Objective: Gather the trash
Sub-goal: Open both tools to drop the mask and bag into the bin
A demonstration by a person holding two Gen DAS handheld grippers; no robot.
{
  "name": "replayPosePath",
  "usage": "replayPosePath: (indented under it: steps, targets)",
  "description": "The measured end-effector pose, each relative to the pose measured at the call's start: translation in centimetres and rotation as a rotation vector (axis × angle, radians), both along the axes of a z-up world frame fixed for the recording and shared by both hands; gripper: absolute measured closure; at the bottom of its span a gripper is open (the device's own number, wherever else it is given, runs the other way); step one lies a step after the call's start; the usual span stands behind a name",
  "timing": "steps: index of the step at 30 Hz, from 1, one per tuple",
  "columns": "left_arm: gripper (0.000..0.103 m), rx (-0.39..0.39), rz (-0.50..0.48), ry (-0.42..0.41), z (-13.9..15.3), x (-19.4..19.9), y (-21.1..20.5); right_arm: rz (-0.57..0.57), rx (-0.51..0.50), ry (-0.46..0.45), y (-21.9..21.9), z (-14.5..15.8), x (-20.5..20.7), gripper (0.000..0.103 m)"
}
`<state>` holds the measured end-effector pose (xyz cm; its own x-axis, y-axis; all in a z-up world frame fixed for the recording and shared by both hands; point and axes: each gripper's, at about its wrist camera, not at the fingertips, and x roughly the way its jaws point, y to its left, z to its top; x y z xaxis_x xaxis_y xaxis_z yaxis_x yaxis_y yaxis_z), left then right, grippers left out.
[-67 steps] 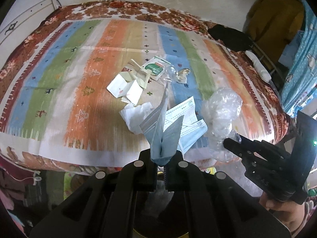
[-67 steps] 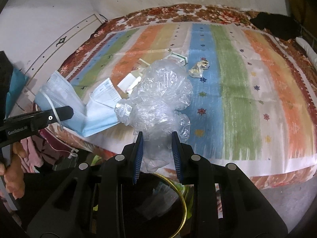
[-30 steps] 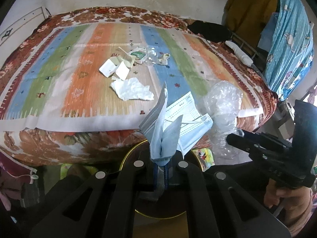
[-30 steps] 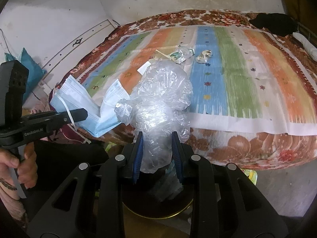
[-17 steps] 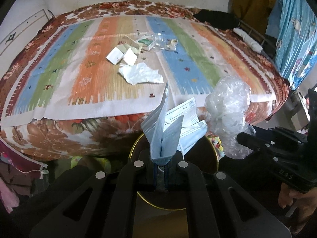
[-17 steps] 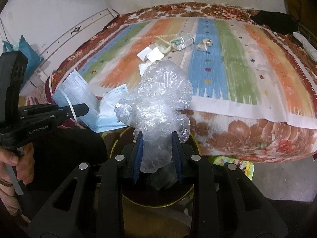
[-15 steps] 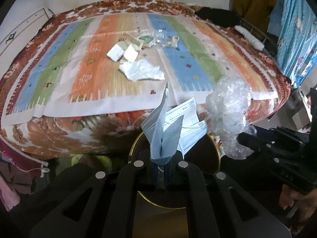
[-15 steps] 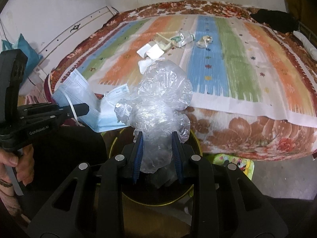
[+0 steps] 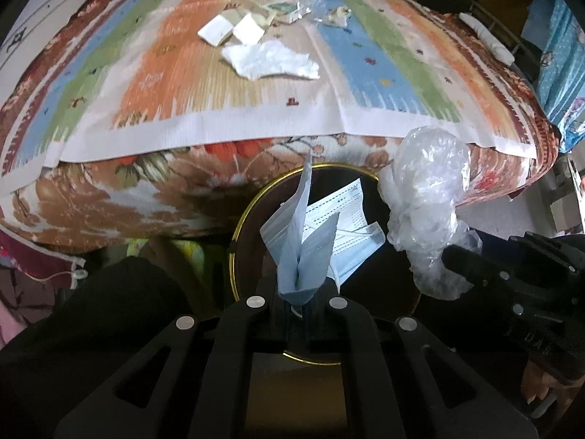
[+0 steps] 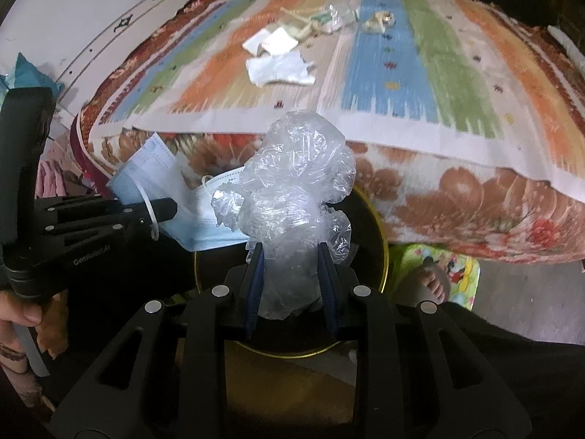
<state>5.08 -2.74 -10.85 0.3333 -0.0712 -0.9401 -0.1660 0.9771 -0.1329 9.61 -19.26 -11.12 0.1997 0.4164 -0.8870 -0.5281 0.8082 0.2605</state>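
My left gripper [image 9: 298,292] is shut on blue face masks [image 9: 310,237] and holds them above a round black bin with a gold rim [image 9: 237,226]. My right gripper [image 10: 290,274] is shut on a crumpled clear plastic bag [image 10: 296,179] over the same bin [image 10: 380,241]. The bag also shows at the right of the left wrist view [image 9: 427,197], and the masks show at the left of the right wrist view [image 10: 172,186]. On the striped bed cover lie a white crumpled tissue [image 9: 270,60], white paper pieces [image 9: 230,31] and small wrappers [image 9: 310,3].
The bed [image 9: 109,183] with a floral skirt stands just behind the bin. A bare foot [image 10: 431,281] rests on a colourful mat [image 10: 457,270] to the bin's right. Blue curtains [image 9: 563,55] hang at the far right.
Both grippers have drawn back from the bed and lowered, carrying the masks and the plastic bag over the bin's mouth. The trash on the bed has not moved.
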Motion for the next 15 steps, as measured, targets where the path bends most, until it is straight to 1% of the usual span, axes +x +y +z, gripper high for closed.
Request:
replayPosePath:
  steps: [4,7,9,11,12,13,14,15]
  targets:
    - [0.099,-0.036,0.017,0.041,-0.9,0.4,0.3,-0.012,-0.006,0.055,0.1,-1.1,0.7,0.076]
    - [0.099,-0.044,0.032,0.076,-1.9,0.7,0.4,-0.005,-0.016,0.087,0.4,-1.8,0.9,0.076]
    - [0.099,-0.063,0.041,0.098,-2.5,0.9,0.4,-0.007,-0.027,0.100,0.5,-2.3,1.0,0.075]
    - [0.096,-0.080,0.051,0.107,-2.8,1.0,0.6,-0.014,-0.036,0.114,0.5,-2.7,1.3,0.074]
    - [0.092,-0.078,0.054,0.103,-2.8,1.1,0.6,-0.023,-0.042,0.121,0.5,-3.0,1.4,0.073]
    - [0.072,-0.083,0.057,0.095,-2.7,1.1,0.7,-0.039,-0.053,0.134,0.5,-3.4,1.7,0.064]
    - [0.046,-0.096,0.062,0.090,-2.6,1.2,0.8,-0.055,-0.058,0.147,0.3,-3.6,2.0,0.055]
    - [0.038,-0.110,0.074,0.079,-2.4,1.2,1.0,-0.059,-0.056,0.151,0.3,-3.7,2.1,0.054]
